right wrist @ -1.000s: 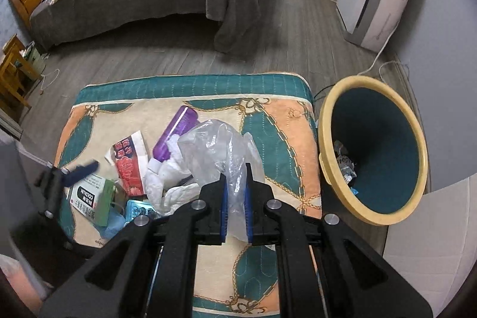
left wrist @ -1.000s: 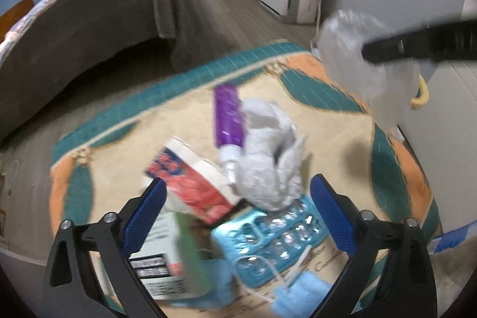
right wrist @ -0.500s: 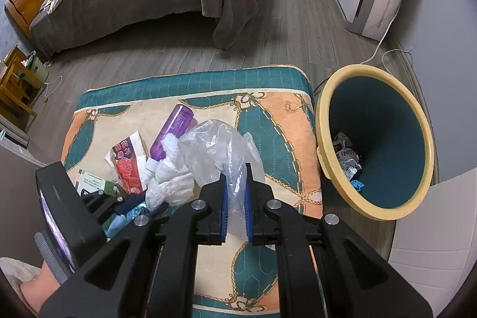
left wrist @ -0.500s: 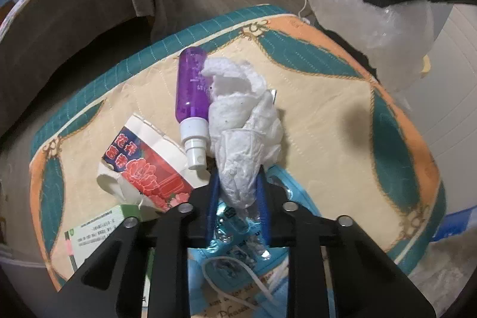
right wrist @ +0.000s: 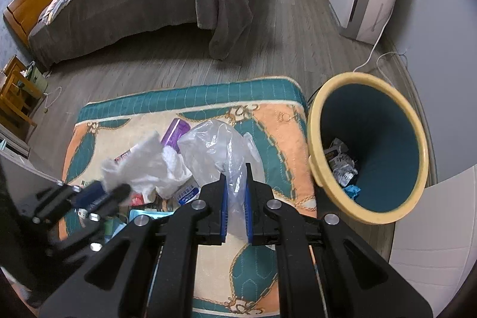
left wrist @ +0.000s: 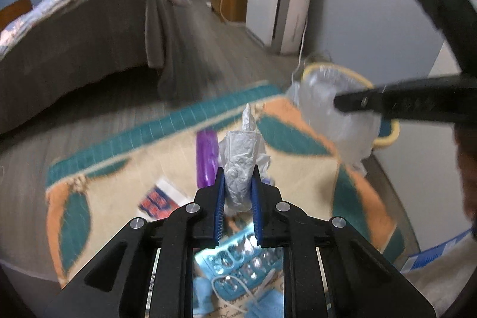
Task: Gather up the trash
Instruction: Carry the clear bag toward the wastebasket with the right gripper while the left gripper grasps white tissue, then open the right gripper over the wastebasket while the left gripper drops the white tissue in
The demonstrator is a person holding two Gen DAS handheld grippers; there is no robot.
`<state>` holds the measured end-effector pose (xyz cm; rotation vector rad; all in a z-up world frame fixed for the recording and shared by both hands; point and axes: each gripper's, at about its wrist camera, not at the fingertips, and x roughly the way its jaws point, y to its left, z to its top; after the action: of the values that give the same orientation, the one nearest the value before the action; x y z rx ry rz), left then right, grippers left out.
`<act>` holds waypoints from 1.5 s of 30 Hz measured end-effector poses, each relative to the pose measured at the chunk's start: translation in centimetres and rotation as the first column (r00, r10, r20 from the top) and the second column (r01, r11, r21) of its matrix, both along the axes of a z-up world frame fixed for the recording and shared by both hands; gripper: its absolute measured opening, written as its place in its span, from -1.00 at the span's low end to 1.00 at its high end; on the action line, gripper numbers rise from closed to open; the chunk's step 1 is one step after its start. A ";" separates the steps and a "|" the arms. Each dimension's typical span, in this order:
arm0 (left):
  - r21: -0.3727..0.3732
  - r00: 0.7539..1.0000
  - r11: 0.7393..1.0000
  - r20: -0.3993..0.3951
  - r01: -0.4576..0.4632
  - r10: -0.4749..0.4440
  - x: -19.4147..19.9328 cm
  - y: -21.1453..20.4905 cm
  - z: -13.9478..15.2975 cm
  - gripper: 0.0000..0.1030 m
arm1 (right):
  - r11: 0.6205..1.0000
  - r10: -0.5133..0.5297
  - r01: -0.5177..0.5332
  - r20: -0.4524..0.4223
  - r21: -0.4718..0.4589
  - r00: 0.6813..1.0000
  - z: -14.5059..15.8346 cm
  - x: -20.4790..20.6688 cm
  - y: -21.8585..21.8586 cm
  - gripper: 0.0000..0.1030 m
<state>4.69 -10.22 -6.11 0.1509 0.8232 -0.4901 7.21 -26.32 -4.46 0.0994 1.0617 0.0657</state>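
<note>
White crumpled tissue (left wrist: 243, 166) sits in the left gripper (left wrist: 237, 192) as its jaws close; right gripper (right wrist: 235, 192) clamps plastic bag (right wrist: 214, 148). Carry both over the bin (right wrist: 316, 169) at three o'clock.

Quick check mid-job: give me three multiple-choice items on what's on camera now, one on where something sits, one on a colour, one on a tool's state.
1. Where does the bin stand?
A. On the bed
B. On the floor beside the mat
C. On the mat

2. What colour is the bottle lying on the mat?
A. Purple
B. Red
C. Green

3. What does the right tool hold?
A. Nothing
B. A carton
C. A clear plastic bag

Answers:
1. B, it stands off the mat's edge.
2. A, its body is purple.
3. C, the pads pinch the bag.
</note>
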 end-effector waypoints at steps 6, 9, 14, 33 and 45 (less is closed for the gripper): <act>-0.015 0.997 0.999 0.067 -0.031 0.032 0.4 0.5 3.0 -0.67 | 1.000 -0.022 0.022 0.039 0.011 0.999 1.3 0.0 -0.9 -0.84; -0.025 0.997 0.999 0.061 -0.046 0.047 0.6 0.8 3.2 -0.67 | 1.000 -0.023 0.023 0.047 0.013 0.999 1.6 0.0 -1.2 -0.84; -0.023 0.997 0.998 0.048 -0.059 0.060 0.7 0.7 3.3 -0.67 | 1.000 -0.029 0.029 0.063 0.008 0.998 2.0 -0.1 -1.9 -0.84; 0.031 1.000 1.000 0.001 0.005 -0.005 0.2 -4.7 1.3 -0.67 | 0.997 -0.078 0.078 0.090 0.002 0.993 2.4 -0.4 -6.4 -0.84; 0.041 0.999 0.998 0.002 0.049 -0.049 1.3 -9.2 2.0 -0.67 | 0.987 -0.161 0.160 0.088 0.020 0.983 1.9 -0.4 -11.4 -0.84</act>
<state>5.94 -19.38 -4.12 0.2101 0.8289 -0.5193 6.78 -37.74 -2.52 0.1922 0.9607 -0.0685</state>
